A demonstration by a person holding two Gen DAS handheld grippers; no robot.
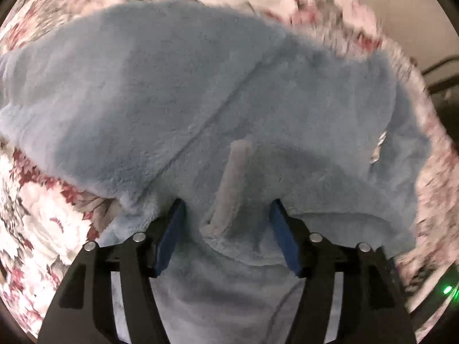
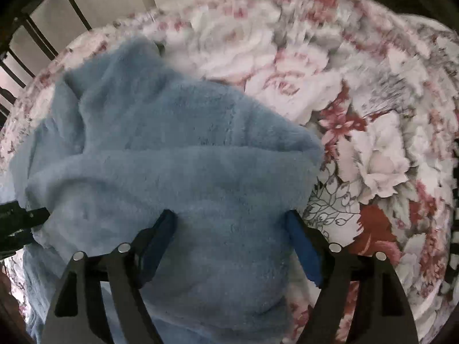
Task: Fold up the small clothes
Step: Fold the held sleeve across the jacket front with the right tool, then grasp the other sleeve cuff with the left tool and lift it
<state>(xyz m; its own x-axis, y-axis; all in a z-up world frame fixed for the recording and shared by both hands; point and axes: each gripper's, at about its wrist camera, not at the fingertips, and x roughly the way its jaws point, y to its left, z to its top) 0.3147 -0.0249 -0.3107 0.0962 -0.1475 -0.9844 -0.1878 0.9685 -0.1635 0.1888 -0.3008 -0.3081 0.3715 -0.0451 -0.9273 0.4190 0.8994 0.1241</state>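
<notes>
No readable text or labels anywhere

Floral bedspread (image 1: 43, 229) motion-blurred toward top and right rim in both views. Blue fleece garment (image 2: 172, 149) runs off bottom edge, its lower part hidden behind gripper fingers (image 2: 304, 246). Dark frame (image 2: 37, 28) cropped at corner.

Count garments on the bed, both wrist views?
1: a blue fleece garment, same piece in the right view, on the floral bedspread, under both open grippers. Others may be hidden.
</notes>
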